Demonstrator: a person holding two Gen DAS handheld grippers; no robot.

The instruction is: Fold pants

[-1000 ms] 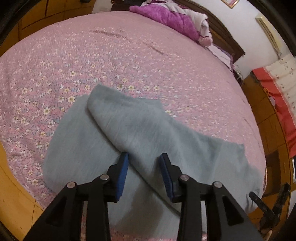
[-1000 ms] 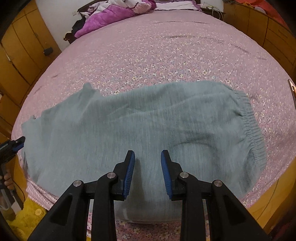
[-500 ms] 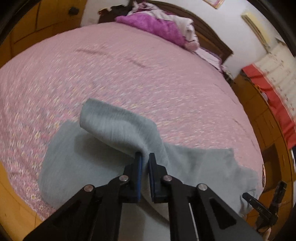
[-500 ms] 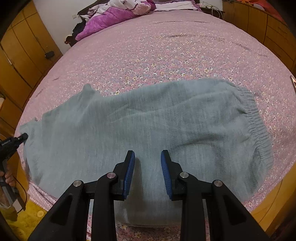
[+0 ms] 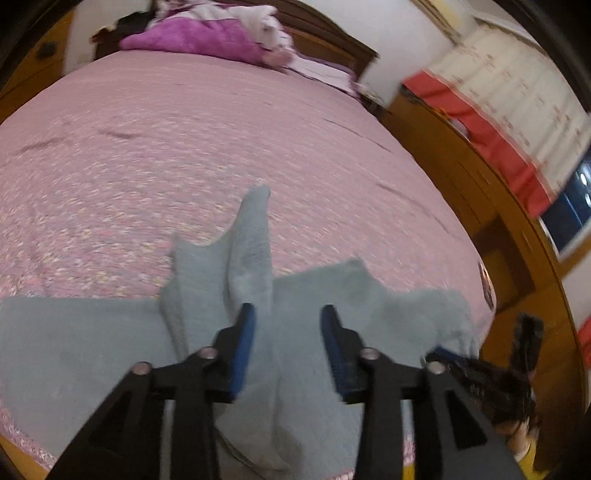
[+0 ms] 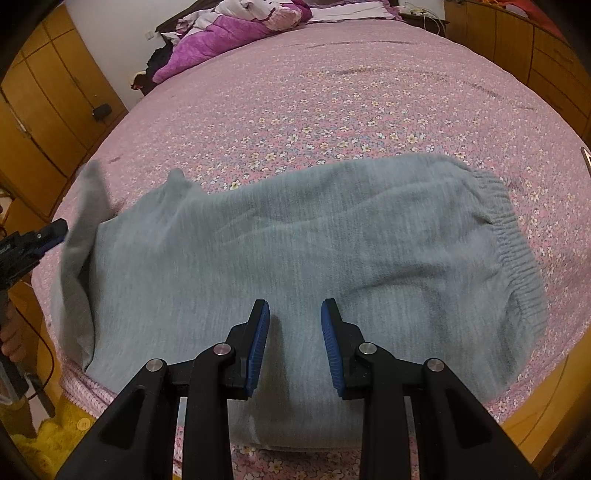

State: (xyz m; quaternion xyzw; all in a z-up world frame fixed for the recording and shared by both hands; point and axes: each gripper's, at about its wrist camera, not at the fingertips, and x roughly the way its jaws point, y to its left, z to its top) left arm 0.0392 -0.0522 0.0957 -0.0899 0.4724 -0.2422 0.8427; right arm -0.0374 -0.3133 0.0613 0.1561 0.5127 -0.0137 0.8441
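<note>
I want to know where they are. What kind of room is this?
Most likely a bedroom at home. A big bed with a pink flowered cover fills the room, a purple quilt is piled at its head, and wooden wardrobes stand alongside. Grey pants lie on the bed.

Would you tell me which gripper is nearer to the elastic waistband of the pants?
Right. The right gripper hovers over the pants' middle, beside the waistband; the left gripper, jaws opening, is at the leg end.

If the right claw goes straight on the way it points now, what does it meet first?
Most likely the grey pants: the right claw points down at their middle, open, with nothing between. How far above the cloth it hangs is unclear.
</note>
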